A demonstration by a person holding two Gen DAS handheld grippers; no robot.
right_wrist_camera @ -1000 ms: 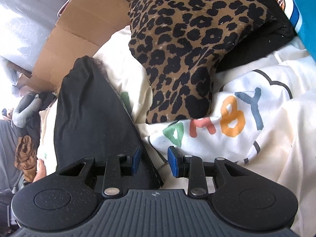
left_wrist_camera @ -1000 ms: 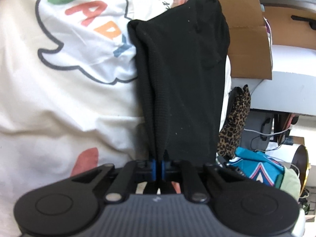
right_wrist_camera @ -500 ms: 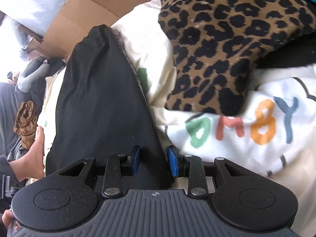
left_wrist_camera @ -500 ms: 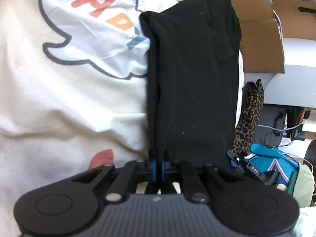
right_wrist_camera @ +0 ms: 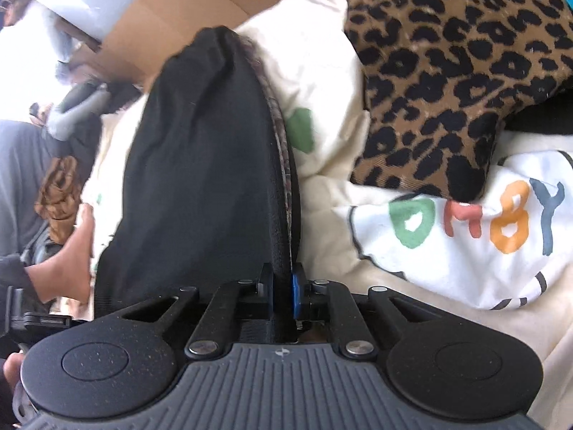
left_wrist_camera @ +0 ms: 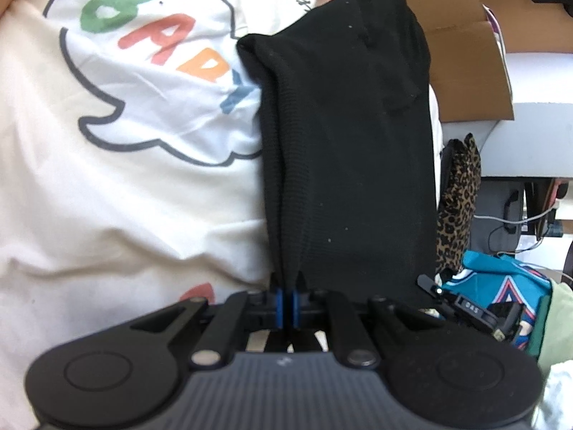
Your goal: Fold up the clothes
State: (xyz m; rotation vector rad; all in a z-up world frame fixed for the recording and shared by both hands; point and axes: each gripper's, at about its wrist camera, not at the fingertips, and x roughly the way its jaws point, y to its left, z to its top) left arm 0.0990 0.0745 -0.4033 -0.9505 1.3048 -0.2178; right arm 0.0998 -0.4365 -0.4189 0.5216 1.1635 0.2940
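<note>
Surface: cream printed bedsheet [left_wrist_camera: 150,186] is lying under everything; leopard cushion [right_wrist_camera: 447,71] is sitting at 1 o'clock.
Garment: black knit garment [left_wrist_camera: 351,150] is hanging, stretched between both grippers.
Left gripper [left_wrist_camera: 285,292]: fingers are pinching its edge.
Right gripper [right_wrist_camera: 283,288]: fingers have just been closing, now clamping the hem.
Handling: soft, light, limp; likely best gripped at corners.

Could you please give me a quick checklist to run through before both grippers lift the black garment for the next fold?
1. Left gripper clamped on the black garment: ok, jaws shut on its edge.
2. Right gripper clamped on the same garment: ok, its jaws have just been closing and now pinch the edge.
3. Leopard-print cloth clear of the garment: ok, it lies apart on the cream sheet.
4. Garment free of wrinkles: not ok, folds bunch along it.
5. Far end of the garment free to lift: cannot tell.
</note>
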